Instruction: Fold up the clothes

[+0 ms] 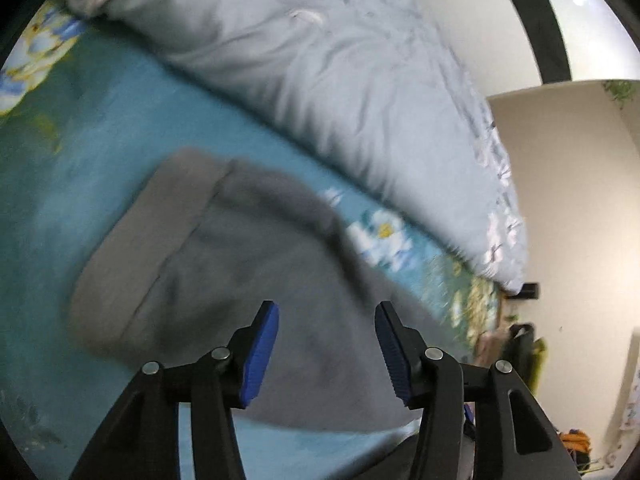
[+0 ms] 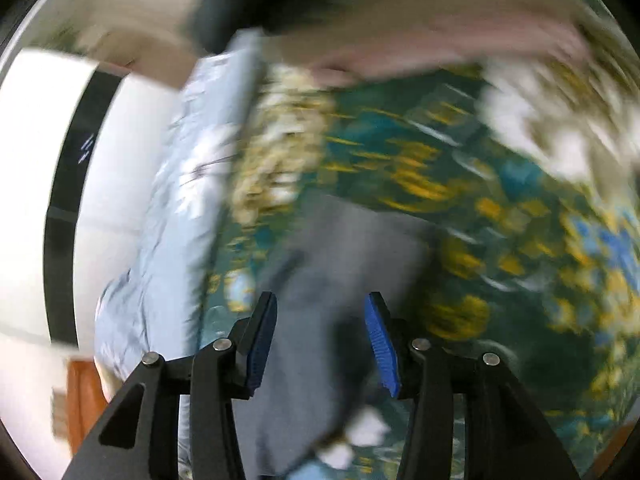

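A grey garment (image 1: 224, 280) lies on the teal flowered bed sheet (image 1: 80, 160), with a wide band along its left edge. My left gripper (image 1: 326, 336) is open and empty, hovering over the garment's near part. In the right wrist view, which is heavily blurred, the same grey garment (image 2: 344, 280) lies on the sheet (image 2: 440, 160). My right gripper (image 2: 320, 332) is open over it, with nothing between its blue pads (image 2: 382, 352).
A pale blue-grey duvet (image 1: 320, 80) is bunched along the far side of the bed; it also shows in the right wrist view (image 2: 176, 220). A cream wall (image 1: 568, 200) and floor clutter (image 1: 576, 440) lie to the right. A pinkish cloth (image 2: 420, 40) lies at the bed's far end.
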Motion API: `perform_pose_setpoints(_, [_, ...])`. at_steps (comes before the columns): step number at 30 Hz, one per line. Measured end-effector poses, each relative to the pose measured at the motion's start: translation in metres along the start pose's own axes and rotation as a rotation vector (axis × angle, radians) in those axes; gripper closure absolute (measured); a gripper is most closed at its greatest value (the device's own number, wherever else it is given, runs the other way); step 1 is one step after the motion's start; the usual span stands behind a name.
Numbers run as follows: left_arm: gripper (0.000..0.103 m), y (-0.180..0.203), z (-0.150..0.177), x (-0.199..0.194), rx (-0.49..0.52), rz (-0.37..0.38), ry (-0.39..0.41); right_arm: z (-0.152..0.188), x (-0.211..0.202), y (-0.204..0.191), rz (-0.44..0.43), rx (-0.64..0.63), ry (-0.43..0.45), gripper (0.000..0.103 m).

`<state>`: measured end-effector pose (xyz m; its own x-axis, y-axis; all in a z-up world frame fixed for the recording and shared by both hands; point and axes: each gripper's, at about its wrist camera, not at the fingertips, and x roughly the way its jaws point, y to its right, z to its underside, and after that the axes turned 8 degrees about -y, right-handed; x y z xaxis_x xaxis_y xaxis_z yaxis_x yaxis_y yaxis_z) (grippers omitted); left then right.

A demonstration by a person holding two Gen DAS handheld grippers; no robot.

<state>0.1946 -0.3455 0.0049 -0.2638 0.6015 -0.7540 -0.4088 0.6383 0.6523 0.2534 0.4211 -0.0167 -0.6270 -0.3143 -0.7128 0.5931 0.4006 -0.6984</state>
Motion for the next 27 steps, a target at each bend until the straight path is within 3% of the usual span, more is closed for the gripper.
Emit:
perform_pose_setpoints(2, [0.049, -0.011, 0.005, 0.006, -0.026, -0.057, -0.010, 0.001, 0.003, 0.021, -0.029, 0.052, -0.002, 0.055])
perform_pose_setpoints(5, [0.049, -0.025, 0.015, 0.013, -0.061, -0.161, 0.006, 0.002, 0.009, 0.044, -0.076, 0.115, 0.003, 0.036])
perform_pose_setpoints(6, [0.049, -0.032, 0.018, 0.013, -0.085, -0.186, 0.018, 0.001, 0.013, 0.047, -0.093, 0.128, 0.007, 0.035])
perform_pose_setpoints(10, [0.049, -0.045, 0.020, 0.016, -0.139, -0.172, 0.010, -0.008, 0.020, 0.048, -0.166, 0.134, 0.010, 0.035])
perform_pose_setpoints(14, [0.049, -0.048, 0.021, 0.022, -0.142, -0.203, 0.001, -0.014, 0.033, 0.049, -0.139, 0.165, 0.005, 0.037])
perform_pose_setpoints(16, [0.049, -0.052, 0.021, 0.021, -0.174, -0.187, 0.011, -0.016, 0.031, 0.056, -0.159, 0.220, 0.033, 0.058])
perform_pose_setpoints(17, [0.049, -0.053, 0.021, 0.021, -0.182, -0.181, 0.012, -0.018, 0.029, 0.059, -0.154, 0.234, 0.041, 0.079])
perform_pose_setpoints(18, [0.049, -0.055, 0.021, 0.021, -0.190, -0.175, 0.013, -0.020, 0.027, 0.061, -0.148, 0.242, 0.042, 0.083])
perform_pose_setpoints(24, [0.049, -0.058, 0.026, 0.022, -0.186, -0.162, 0.013, -0.027, 0.016, 0.039, -0.073, 0.167, 0.044, 0.086])
perform_pose_setpoints(27, [0.049, -0.055, 0.030, 0.023, -0.169, -0.176, 0.004, -0.018, 0.004, -0.005, -0.010, 0.028, 0.043, 0.086])
